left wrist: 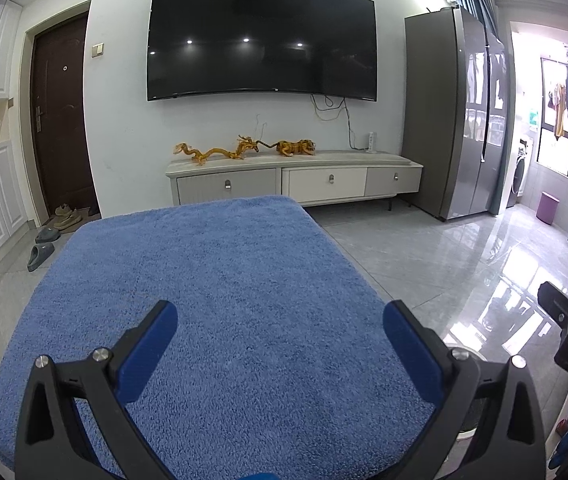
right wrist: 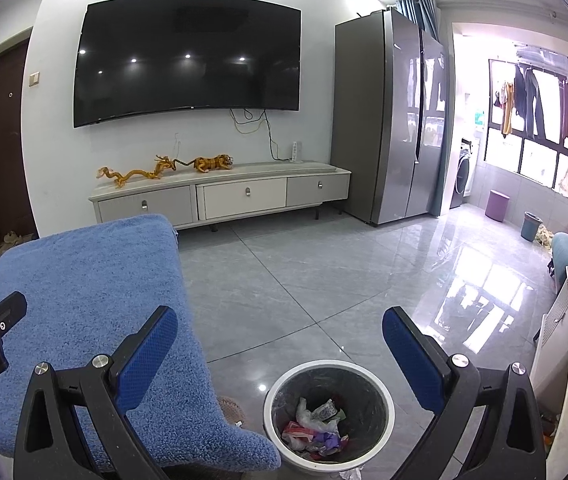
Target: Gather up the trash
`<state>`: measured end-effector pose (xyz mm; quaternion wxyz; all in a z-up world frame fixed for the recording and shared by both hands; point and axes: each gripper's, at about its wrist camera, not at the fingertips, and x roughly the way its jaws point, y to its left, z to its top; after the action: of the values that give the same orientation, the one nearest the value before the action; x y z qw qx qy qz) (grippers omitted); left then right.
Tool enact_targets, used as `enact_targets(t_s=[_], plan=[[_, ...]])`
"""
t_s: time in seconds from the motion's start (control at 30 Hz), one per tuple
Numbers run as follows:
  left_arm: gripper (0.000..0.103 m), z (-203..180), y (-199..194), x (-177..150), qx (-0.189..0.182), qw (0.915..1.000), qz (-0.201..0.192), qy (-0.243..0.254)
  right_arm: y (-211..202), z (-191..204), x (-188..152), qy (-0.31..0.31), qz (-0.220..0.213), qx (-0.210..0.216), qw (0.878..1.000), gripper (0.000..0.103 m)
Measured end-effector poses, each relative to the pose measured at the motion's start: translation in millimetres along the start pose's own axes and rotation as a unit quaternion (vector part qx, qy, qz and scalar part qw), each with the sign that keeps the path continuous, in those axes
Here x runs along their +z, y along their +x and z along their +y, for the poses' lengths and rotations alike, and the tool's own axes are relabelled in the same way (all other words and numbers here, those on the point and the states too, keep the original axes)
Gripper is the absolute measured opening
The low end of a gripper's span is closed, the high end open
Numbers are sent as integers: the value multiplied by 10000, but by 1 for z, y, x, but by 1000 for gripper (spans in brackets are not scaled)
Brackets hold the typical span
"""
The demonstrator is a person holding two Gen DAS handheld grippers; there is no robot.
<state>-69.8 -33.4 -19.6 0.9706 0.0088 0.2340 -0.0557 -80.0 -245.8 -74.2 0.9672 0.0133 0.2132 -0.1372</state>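
Right wrist: right tool [right wrist: 280, 330] spread, empty; bin [right wrist: 284, 384] trash crumpled, unidentifiable. Left tool [left wrist: 280, 322] spread.

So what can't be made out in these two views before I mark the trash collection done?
- Right wrist: crumpled wrappers in the white-rimmed round trash bin are too small to identify.
- Right wrist: a pale scrap below the bin is cut off by the frame edge.
- Left wrist: the bin is largely hidden behind the open left hand-held gripper; the blue fleece towel looks bare.
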Motion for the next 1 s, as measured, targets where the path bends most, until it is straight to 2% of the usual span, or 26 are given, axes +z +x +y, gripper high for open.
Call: enact_targets(t_s=[1.0], plan=[[103,0,28,-8,-46,9997,229,17,22,-2,-8,-19,166,18,9999,103]])
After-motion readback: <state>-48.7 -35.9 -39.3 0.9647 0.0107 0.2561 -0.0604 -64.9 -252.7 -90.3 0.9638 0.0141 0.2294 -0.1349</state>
